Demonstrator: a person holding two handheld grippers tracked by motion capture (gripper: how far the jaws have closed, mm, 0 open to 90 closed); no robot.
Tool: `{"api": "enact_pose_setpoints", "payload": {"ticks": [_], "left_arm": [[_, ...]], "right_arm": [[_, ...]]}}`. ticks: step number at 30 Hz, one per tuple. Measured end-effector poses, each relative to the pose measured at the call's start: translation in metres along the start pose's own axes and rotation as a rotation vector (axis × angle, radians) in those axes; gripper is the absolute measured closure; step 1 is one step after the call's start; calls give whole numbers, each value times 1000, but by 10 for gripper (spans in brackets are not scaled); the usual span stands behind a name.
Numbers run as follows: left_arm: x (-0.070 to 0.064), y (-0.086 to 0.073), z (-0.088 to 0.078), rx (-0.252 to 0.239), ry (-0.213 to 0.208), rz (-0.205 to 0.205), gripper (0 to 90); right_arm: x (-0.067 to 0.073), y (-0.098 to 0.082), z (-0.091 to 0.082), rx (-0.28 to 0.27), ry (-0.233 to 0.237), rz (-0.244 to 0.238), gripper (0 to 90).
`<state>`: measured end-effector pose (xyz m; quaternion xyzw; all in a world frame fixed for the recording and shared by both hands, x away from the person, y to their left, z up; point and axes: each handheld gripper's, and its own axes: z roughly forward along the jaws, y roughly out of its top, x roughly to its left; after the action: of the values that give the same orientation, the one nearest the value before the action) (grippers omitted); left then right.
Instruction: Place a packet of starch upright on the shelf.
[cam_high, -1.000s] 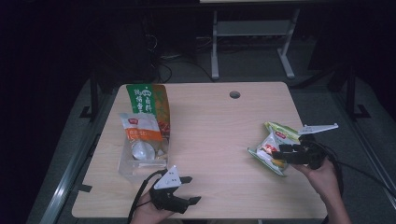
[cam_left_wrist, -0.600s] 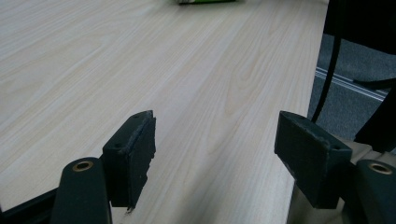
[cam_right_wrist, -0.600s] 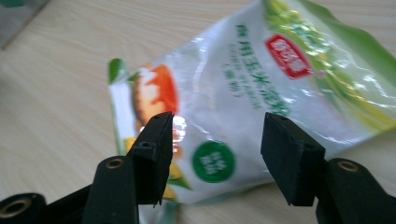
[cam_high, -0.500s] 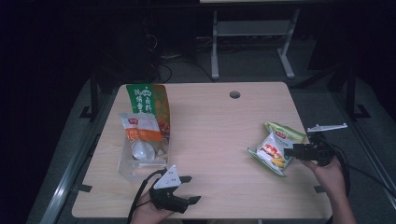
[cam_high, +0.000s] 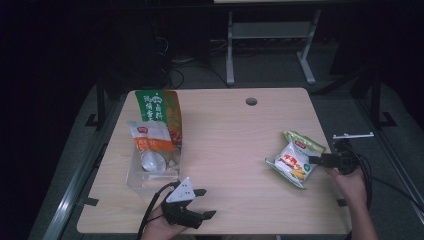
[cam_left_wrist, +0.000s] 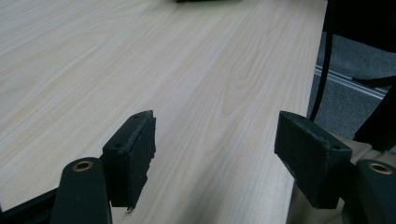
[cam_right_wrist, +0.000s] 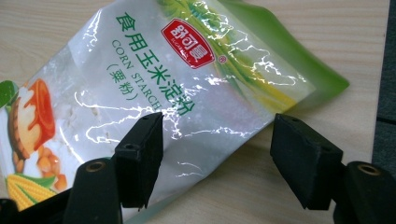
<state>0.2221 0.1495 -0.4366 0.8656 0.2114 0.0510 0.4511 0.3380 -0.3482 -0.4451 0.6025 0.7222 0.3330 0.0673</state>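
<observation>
High view: right gripper (cam_high: 320, 160), jaws spread, faces the corn starch bag (cam_high: 294, 158) near the table's (cam_high: 240, 135) right edge, seemingly released; left gripper (cam_high: 202, 202) idles open.

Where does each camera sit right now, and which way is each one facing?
High view: above the person's side, looking forward and down on the wooden table; both forearms and hands enter from the bottom.
Left gripper view: rides the left claw, open, looking low across bare tabletop to its edge.
Right gripper view: rides the right claw, open, facing the corn starch bag.
Shared: high view also shows the corn starch bag, right claw and left claw.
</observation>
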Motion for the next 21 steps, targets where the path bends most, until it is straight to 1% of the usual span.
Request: {"api": "enact_pose_setpoints", "payload": {"ticks": [2, 4, 5, 7, 9, 11, 12, 13, 14, 17, 20, 21], "left_arm": [[0, 0, 0, 2, 0, 4, 288], [0, 0, -1, 2, 2, 9, 288], [0, 0, -1, 3, 2, 6, 288], [0, 0, 0, 2, 1, 2, 288], [0, 0, 0, 3, 0, 1, 288], [-1, 0, 2, 4, -6, 1, 288], [-1, 0, 2, 5, -7, 1, 288], [-2, 0, 2, 5, -8, 0, 288], [-2, 0, 3, 4, -8, 0, 288], [-1, 0, 3, 9, -8, 5, 288], [-1, 0, 3, 9, -8, 10, 288], [-1, 0, 3, 9, -8, 10, 288]], "right_arm": [[-1, 0, 0, 2, 12, 19, 341], [-3, -1, 0, 4, 14, 31, 351], [-4, -2, 0, 4, 24, 29, 354], [-4, -3, 0, 5, 33, 41, 374], [-3, -3, 0, 4, 40, 37, 385], [-4, -2, 2, 5, 60, 39, 414], [-4, -2, 2, 5, 66, 50, 426], [-5, -2, 3, -1, 79, 53, 473], [-5, -2, 4, 0, 106, 58, 526], [-5, -3, 7, -13, 147, 77, 622], [-2, -4, 10, -25, 155, 73, 721], [-1, -4, 10, -32, 149, 56, 745]]}}
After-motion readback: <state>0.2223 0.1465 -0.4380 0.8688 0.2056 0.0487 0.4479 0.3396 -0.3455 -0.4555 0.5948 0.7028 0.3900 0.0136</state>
